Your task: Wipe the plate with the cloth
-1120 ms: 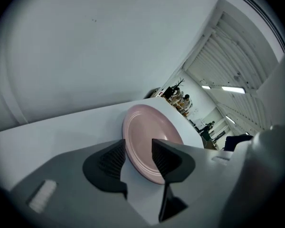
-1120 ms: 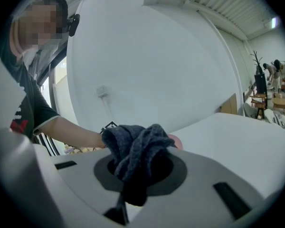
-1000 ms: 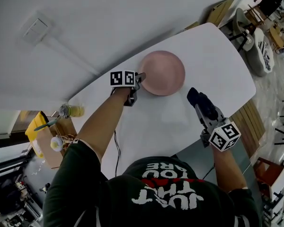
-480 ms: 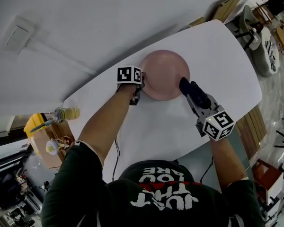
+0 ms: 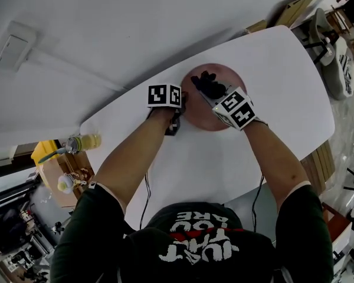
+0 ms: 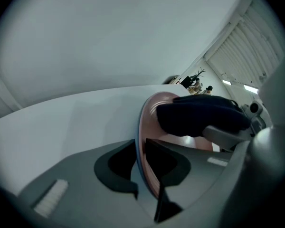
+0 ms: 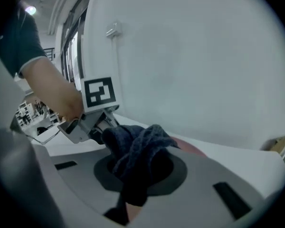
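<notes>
A pink plate point(image 5: 219, 122) lies on the white table point(image 5: 277, 63). My left gripper point(image 5: 181, 103) is at the plate's left rim. In the left gripper view the rim point(image 6: 141, 127) stands between the jaws of the left gripper point(image 6: 140, 145), which have just been closing and now clamp it. My right gripper point(image 5: 210, 91) is shut on a dark bunched cloth point(image 5: 204, 82) and holds it over the plate's middle. The cloth point(image 7: 138, 158) fills the right gripper's jaws; whether it touches the plate point(image 7: 192, 149) I cannot tell.
A bottle of yellowish liquid point(image 5: 84, 141) and a cardboard box point(image 5: 54, 168) stand off the table's left end. A thin cable point(image 5: 146, 188) hangs at the near edge. A white wall point(image 5: 106, 22) runs along the table's far side. Furniture crowds the upper right.
My right gripper with the cloth has swung left from beside the plate to over its middle. The left gripper has stayed at the plate's left rim.
</notes>
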`<action>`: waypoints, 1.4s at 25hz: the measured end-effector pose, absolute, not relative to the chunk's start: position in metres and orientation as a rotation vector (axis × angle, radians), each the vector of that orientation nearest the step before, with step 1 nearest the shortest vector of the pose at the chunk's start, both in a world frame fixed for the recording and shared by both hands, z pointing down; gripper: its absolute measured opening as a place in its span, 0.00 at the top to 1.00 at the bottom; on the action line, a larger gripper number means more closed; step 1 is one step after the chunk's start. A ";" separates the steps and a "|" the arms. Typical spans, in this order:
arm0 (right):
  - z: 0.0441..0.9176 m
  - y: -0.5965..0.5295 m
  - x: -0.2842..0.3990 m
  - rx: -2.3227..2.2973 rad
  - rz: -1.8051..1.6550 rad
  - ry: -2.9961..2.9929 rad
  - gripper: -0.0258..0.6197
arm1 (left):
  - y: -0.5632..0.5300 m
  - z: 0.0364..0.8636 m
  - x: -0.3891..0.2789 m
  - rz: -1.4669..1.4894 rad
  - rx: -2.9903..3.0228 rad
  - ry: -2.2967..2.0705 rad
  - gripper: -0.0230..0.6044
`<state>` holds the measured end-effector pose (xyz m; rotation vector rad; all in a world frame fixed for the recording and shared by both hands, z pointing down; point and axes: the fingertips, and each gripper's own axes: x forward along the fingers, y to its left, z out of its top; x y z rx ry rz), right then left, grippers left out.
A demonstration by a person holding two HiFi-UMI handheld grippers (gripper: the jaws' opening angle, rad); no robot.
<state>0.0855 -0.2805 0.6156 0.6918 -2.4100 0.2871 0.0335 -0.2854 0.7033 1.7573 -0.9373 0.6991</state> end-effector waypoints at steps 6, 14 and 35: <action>0.654 -0.304 0.047 0.572 0.195 -2.301 0.89 | -0.284 0.703 0.035 0.764 1.800 -0.916 0.84; 0.663 -0.341 0.078 0.721 0.141 -2.143 0.89 | -0.285 0.703 0.037 0.730 1.844 -0.900 0.84; 0.668 -0.204 0.180 0.216 0.447 -1.779 0.89 | -0.297 0.705 0.028 0.375 1.692 -0.954 0.86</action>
